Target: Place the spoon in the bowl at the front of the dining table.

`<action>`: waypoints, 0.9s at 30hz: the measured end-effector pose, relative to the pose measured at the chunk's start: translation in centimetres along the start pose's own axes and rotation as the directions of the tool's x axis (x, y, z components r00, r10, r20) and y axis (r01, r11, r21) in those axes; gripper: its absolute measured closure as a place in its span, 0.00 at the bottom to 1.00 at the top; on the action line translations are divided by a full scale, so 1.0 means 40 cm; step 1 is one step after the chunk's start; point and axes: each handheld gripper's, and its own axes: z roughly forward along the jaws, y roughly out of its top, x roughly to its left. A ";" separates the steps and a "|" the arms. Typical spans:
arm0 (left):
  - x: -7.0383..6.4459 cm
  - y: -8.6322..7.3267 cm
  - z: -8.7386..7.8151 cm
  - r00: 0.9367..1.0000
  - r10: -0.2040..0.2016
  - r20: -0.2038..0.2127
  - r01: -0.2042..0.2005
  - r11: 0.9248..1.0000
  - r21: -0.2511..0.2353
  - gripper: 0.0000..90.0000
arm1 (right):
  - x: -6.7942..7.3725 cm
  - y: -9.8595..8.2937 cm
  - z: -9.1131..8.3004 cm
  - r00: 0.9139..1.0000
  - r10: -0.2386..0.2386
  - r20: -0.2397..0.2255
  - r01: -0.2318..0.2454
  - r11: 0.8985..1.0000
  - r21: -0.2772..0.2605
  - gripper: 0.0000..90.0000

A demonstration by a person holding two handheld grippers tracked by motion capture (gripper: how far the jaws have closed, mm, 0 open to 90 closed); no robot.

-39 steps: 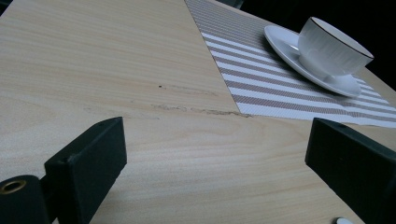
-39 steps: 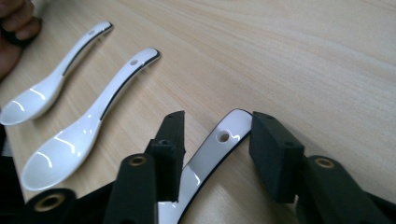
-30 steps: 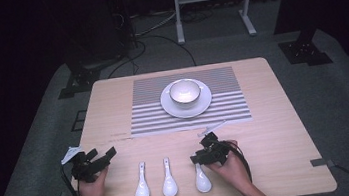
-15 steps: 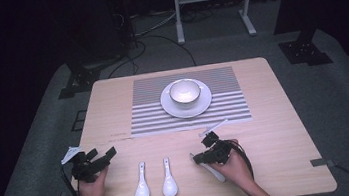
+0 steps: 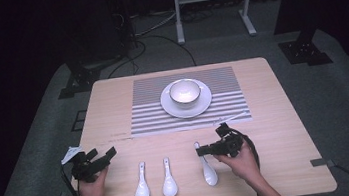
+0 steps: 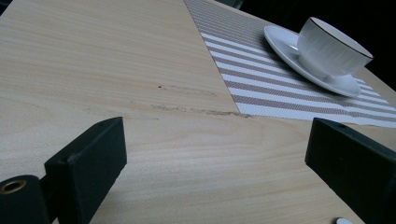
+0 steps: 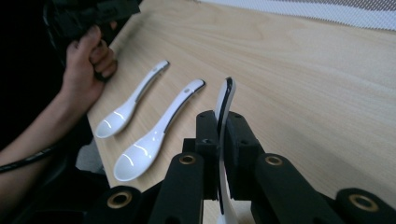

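A white spoon is clamped in the right gripper, the left gripper is held open, and a lift toward the bowl at 12 o'clock is judged next.

On my table I count three white spoons: two lie flat side by side near the front edge, and the third spoon is clamped between the jaws of my right gripper. I count one white bowl, standing on one white plate. I count one striped placemat beneath them. I hold two grippers in total, the second being my left gripper, jaws spread wide with nothing between them
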 end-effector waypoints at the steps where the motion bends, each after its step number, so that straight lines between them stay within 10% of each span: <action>1: 0.000 0.000 0.000 1.000 0.000 -0.001 0.000 1.000 0.001 0.04 | -0.003 0.001 -0.012 1.000 0.013 -0.024 -0.014 1.000 -0.022 0.94; 27: -0.001 0.000 0.000 1.000 0.000 -0.002 0.000 1.000 0.002 0.04 | -0.048 0.039 -0.041 0.985 0.112 -0.134 -0.132 0.980 -0.148 0.94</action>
